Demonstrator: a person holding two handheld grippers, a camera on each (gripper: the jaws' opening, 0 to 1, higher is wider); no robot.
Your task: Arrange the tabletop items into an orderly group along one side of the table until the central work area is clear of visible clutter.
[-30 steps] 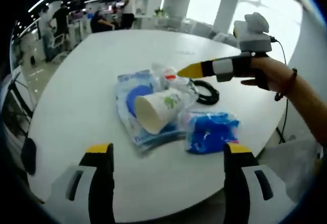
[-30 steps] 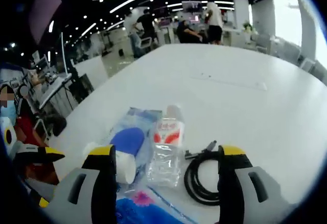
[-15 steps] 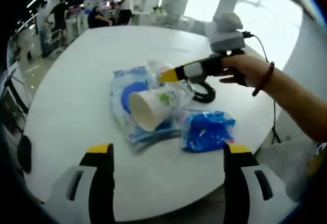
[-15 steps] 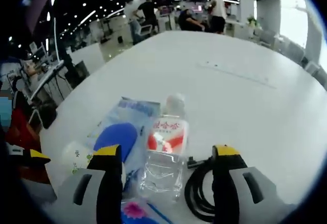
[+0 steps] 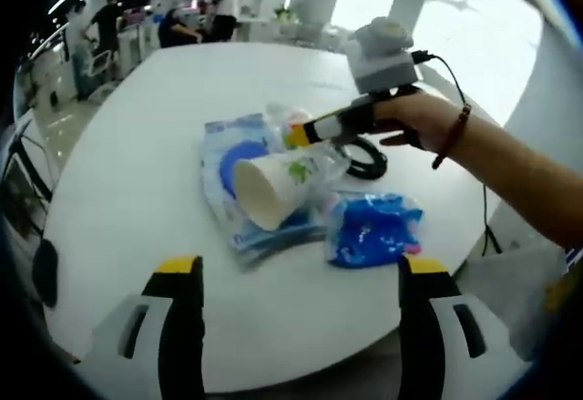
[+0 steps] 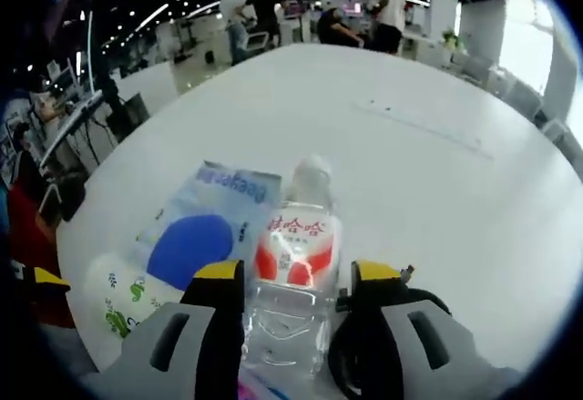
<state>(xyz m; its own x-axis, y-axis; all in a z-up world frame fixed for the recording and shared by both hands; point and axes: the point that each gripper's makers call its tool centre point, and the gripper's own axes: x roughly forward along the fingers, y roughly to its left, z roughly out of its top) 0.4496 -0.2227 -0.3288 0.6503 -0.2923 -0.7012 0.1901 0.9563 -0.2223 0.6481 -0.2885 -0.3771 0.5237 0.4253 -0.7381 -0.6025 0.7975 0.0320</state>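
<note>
Landmark: clear water bottle (image 6: pixel 293 283) with a red label, lying on the white table (image 6: pixel 437 190).
Right gripper (image 6: pixel 290 283): jaws on either side of the bottle's body, touching or not cannot be told.
Left gripper (image 5: pixel 290 277): spread wide, well short of the bottle.
Paper cup (image 5: pixel 273 189): on its side just beside the bottle, atop a pale blue packet (image 6: pixel 205 227).
Black cable (image 5: pixel 366 159): coiled beside the bottle, opposite side.
Bright blue pouch (image 5: pixel 373 230): near the bottle's base.

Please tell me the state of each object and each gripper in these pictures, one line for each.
plastic bottle: lying on its side, cap on, between the right gripper's jaws
paper cup: tipped over, mouth open
white and blue packet: flat, under the cup
blue bag: crumpled
black cable: coiled
left gripper: open, empty
right gripper: jaws close around the bottle, grip unclear
</note>
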